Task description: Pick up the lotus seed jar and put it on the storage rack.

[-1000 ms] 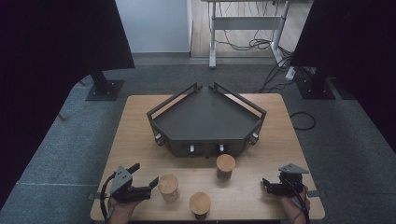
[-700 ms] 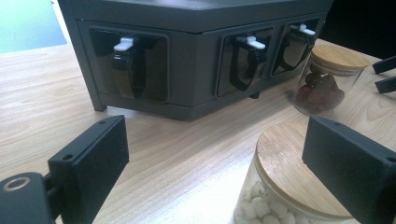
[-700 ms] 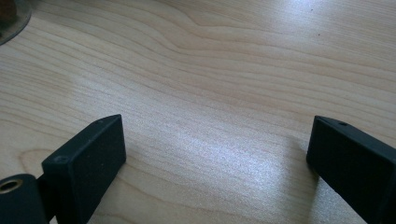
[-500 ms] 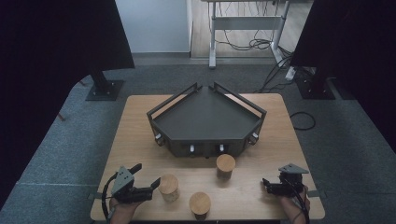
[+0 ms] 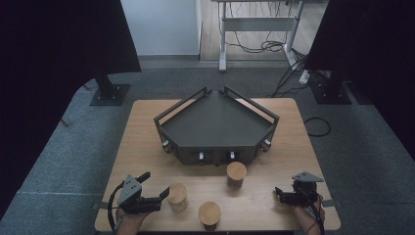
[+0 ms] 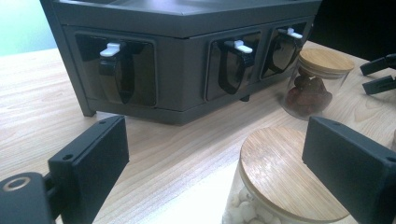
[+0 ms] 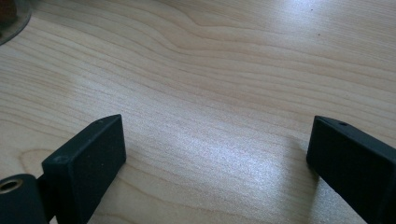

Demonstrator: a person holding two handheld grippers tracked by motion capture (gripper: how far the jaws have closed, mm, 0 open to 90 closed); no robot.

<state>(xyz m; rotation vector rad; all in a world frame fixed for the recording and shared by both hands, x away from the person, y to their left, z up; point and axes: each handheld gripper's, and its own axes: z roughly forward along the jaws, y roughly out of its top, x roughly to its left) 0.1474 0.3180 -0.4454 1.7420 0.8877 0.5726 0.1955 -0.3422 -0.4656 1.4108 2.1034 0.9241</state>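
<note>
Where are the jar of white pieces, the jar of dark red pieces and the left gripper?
jar of white pieces [image 6: 289, 175], left gripper view, wooden lid.
jar of dark red pieces [image 6: 308, 93], left gripper view, glass wall.
left gripper [image 5: 157, 187], high view, between fingertips.

Through the right gripper view I see my right gripper [image 7: 215, 163] with its two black jaws standing wide apart, nothing between them but bare pale wooden table [image 7: 224, 70]; the rounded edge of a jar [image 7: 11, 16] peeks in at the top left corner
</note>
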